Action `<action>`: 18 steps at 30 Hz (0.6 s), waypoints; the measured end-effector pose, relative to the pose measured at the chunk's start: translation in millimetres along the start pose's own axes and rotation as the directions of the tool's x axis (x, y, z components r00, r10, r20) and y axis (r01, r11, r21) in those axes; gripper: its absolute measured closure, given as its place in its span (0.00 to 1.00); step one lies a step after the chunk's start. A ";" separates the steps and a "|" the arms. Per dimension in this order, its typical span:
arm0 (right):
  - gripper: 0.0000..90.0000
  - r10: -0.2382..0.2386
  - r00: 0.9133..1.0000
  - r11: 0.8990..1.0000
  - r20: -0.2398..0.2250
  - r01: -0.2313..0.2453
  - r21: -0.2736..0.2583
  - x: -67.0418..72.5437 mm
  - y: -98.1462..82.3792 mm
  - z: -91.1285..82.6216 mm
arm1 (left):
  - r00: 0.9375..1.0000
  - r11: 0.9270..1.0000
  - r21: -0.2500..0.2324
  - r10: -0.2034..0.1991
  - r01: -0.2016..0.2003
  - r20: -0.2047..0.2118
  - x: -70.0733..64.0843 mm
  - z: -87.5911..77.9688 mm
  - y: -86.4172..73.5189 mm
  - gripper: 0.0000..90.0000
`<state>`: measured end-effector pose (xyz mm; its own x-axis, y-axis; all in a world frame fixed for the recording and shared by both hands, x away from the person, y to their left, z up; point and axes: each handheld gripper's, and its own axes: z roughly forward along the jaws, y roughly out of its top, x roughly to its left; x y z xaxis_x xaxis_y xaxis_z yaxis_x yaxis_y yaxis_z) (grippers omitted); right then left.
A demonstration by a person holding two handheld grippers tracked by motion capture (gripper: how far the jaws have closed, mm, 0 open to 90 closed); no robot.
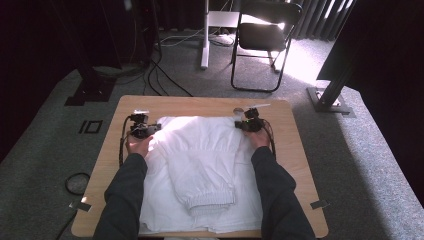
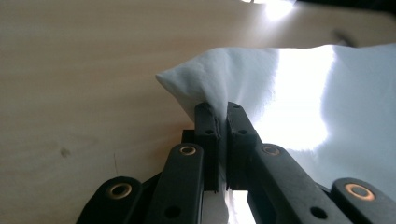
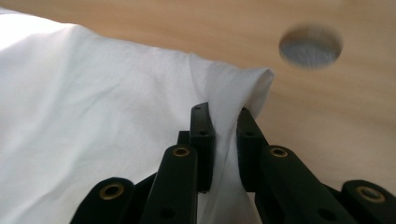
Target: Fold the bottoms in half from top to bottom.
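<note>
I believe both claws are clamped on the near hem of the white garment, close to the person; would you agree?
Not quite. Both the left claw and the right claw are clamped on the white garment, but at its two far corners, away from the person, as the high view shows. The gripper views confirm cloth pinched between the jaws.

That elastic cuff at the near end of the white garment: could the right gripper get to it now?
Probably not right away: the right gripper is shut on the white garment at its far corner. The cuff lies uncovered, so releasing first would free the way.
</note>
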<state>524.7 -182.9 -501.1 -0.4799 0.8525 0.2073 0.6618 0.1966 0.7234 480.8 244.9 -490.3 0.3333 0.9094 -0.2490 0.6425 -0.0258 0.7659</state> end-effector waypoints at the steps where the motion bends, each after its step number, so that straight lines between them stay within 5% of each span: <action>1: 0.91 -0.018 1.000 1.000 -0.009 0.018 -0.025 -0.3 3.7 -11.2 | 1.000 1.000 -0.029 0.005 -0.005 0.019 -2.0 -9.4 4.9 0.96; 4: 0.91 -0.045 0.999 0.995 -0.025 0.043 -0.085 0.3 10.1 -35.0 | 0.998 0.997 -0.076 0.037 -0.033 0.046 -9.6 -27.3 15.1 0.96; 5: 0.91 -0.055 0.998 0.992 -0.031 0.051 -0.116 0.8 12.4 -46.7 | 0.994 0.989 -0.127 0.091 -0.082 0.066 -21.4 -44.4 22.5 0.96; 6: 0.91 -0.075 0.996 0.984 -0.038 0.068 -0.162 2.4 14.6 -67.7 | 0.991 0.984 -0.145 0.114 -0.102 0.071 -27.6 -52.4 24.7 0.96; 9: 0.91 -0.116 0.992 0.974 -0.044 0.105 -0.200 6.4 11.4 -91.7 | 0.983 0.974 -0.174 0.164 -0.147 0.087 -40.2 -69.9 24.7 0.96; 14: 0.90 -0.190 0.979 0.955 -0.071 0.168 -0.245 19.6 -18.9 -129.2 | 0.966 0.956 -0.222 0.223 -0.190 0.134 -53.7 -109.2 -6.5 0.96; 18: 0.90 -0.242 0.965 0.937 -0.104 0.204 -0.284 33.5 -56.9 -156.9 | 0.956 0.955 -0.237 0.226 -0.180 0.186 -55.7 -137.4 -44.4 0.96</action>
<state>380.6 -241.5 -432.0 -0.6831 0.7243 0.0940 0.3583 0.2202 0.9073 338.9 252.5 -429.0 0.5923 0.7864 -0.1751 0.3902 -0.0899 0.9163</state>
